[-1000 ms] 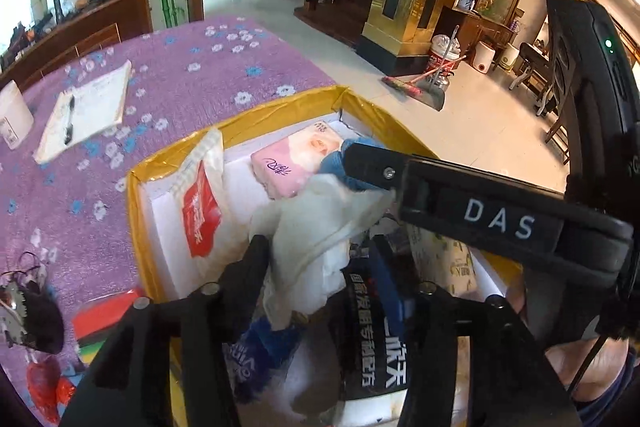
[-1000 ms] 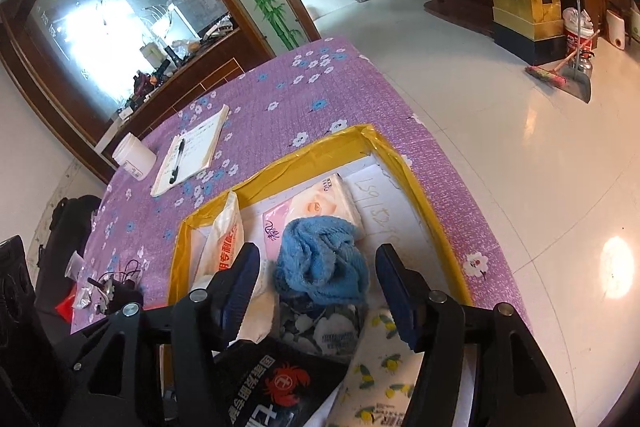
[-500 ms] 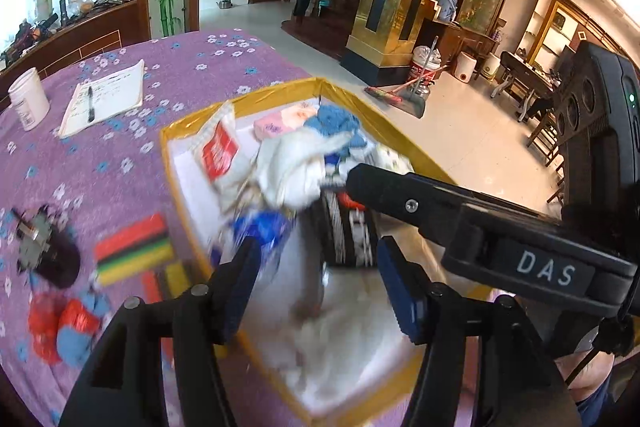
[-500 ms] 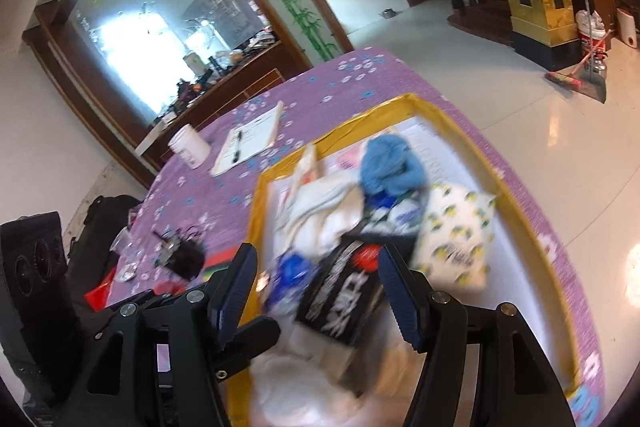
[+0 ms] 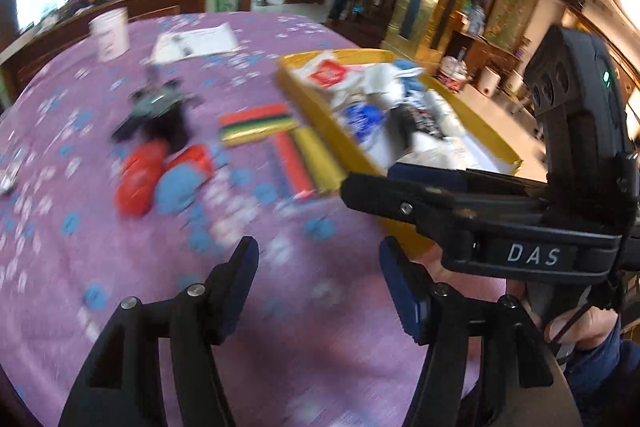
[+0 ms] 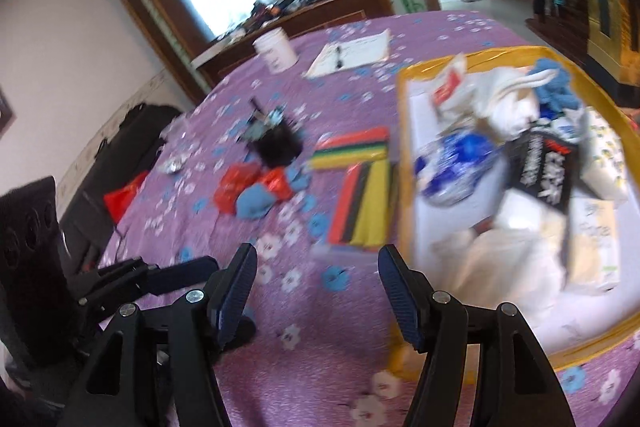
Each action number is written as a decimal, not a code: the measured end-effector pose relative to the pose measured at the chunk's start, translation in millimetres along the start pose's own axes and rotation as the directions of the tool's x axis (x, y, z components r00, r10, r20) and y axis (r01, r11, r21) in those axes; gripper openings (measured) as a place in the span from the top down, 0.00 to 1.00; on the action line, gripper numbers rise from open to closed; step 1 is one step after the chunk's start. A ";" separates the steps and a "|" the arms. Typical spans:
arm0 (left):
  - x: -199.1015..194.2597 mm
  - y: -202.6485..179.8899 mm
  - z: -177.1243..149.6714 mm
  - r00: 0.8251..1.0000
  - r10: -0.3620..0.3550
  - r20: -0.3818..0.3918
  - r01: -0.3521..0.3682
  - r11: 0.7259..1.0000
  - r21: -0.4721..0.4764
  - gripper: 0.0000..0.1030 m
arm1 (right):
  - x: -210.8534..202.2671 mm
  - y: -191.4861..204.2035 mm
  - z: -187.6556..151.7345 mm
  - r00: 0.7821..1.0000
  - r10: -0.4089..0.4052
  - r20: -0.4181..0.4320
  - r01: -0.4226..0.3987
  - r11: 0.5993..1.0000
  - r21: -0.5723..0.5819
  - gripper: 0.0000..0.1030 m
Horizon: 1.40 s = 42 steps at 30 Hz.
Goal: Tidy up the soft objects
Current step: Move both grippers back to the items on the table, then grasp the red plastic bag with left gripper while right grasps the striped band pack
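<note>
**Both tools hovering empty beside the filled box**

Over the purple table (image 6: 280, 307), both tools are hanging wide open and gripping nothing: the left tool (image 5: 318, 279) is facing the loose items, and the right tool (image 6: 318, 279) is sitting just left of the yellow box (image 6: 404, 163). Most soft objects are already lying piled inside that box, among them a blue cloth (image 6: 554, 87) and a white cloth (image 6: 508, 107). A red-and-blue bundle (image 6: 256, 193) and two striped pads (image 6: 360, 205) are lying outside it on the table, the pads just beside the box wall. Both views are blurring, so aiming now is risky. A hasty reach for the bundle could snag the dark tangled gadget (image 6: 276, 143) near it, or nudge a pad away.
</note>
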State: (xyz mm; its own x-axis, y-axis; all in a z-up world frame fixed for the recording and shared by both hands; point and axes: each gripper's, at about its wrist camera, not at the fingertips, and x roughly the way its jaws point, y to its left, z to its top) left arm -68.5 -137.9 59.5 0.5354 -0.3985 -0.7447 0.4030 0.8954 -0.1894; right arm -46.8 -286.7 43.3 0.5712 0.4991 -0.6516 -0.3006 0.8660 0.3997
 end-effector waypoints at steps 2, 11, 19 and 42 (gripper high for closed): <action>-11.0 19.7 -9.5 0.999 0.037 0.013 -0.037 0.999 -0.034 0.40 | 11.8 11.9 -8.7 1.000 0.000 -0.027 -0.001 1.000 -0.028 0.34; -13.5 112.2 15.5 0.983 0.184 0.003 -0.180 0.964 -0.198 0.40 | 35.6 41.8 -27.4 0.994 -0.110 -0.014 0.106 0.979 -0.176 0.29; 50.1 138.3 50.3 0.977 0.194 -0.088 -0.209 0.953 -0.219 0.40 | 28.9 33.7 -23.7 0.997 -0.081 -0.012 0.078 0.985 -0.156 0.29; 28.4 155.2 9.2 0.974 0.226 -0.011 -0.219 0.933 -0.286 0.66 | 130.3 19.4 96.7 0.932 -0.211 -0.294 0.128 0.952 -0.279 0.26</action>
State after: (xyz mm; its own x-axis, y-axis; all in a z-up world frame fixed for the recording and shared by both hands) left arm 16.1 -12.1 14.8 0.6042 -0.1839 -0.7754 0.0464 0.9795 -0.1961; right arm 95.6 -208.0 28.4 0.3712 0.2918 -0.8815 -0.4263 0.8969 0.1174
